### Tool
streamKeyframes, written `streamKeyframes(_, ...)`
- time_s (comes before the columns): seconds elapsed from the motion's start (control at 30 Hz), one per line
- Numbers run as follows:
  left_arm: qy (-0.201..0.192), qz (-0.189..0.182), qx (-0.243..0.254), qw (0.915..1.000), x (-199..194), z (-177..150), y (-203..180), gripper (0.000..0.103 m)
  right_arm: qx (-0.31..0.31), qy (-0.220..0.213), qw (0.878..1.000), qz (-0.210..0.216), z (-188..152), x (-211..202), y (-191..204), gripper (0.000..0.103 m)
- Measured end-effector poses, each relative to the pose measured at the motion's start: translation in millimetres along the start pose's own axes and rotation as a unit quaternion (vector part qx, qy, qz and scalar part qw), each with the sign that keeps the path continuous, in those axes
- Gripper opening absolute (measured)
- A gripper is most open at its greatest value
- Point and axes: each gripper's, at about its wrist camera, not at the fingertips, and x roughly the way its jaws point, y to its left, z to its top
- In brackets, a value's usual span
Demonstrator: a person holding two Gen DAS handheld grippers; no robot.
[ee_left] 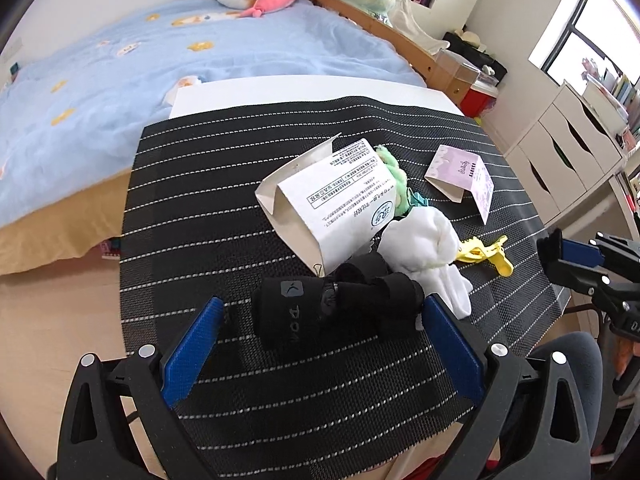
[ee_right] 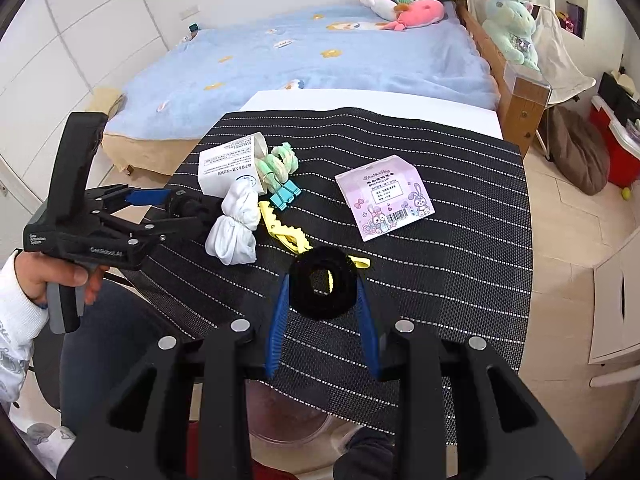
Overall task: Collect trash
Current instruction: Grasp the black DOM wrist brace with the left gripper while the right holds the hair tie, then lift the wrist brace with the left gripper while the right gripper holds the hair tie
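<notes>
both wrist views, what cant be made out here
- Left wrist view: the right gripper is cut off by the frame edge, its load unseen.
- Right wrist view: the yellow clip is partly hidden behind the black ring.
- Print on the white box is too small to read.

Beyond the bench (ee_right: 460,216) with its black striped mat (ee_left: 224,208) I see a bed (ee_right: 320,76) under a blue cover, plush toys (ee_right: 412,4) heaped at its head. A white drawer unit (ee_left: 568,152) stands under a window (ee_left: 580,44), with a red box (ee_left: 478,98) on the floor nearby.
</notes>
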Motion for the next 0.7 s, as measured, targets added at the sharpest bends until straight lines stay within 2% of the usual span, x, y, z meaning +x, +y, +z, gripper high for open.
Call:
streamKeyframes(0.27, 0.006, 0.002, -0.002, 1.0000, 8, 1, 2, 0.095, 0.000, 0.004, 1.000, 0.002, 0, 4, 0, 0.032)
streamKeyframes(0.33, 0.006, -0.001, 0.000, 1.0000, 8, 1, 1, 0.078, -0.001, 0.004, 1.000, 0.002, 0, 4, 0, 0.032)
streamKeyframes(0.37, 0.008, 0.003, 0.002, 1.0000, 8, 1, 1, 0.074, 0.000, 0.004, 1.000, 0.002, 0, 4, 1, 0.032)
streamKeyframes(0.6, -0.003, 0.004, 0.008, 0.9999, -1, -2, 1, 0.058, -0.003, 0.003, 1.000, 0.003, 0, 5, 3, 0.032)
streamKeyframes(0.7, -0.010, 0.002, 0.010, 0.9999, -7, -3, 1, 0.056, -0.005, 0.002, 1.000, 0.004, 1, 4, 4, 0.032)
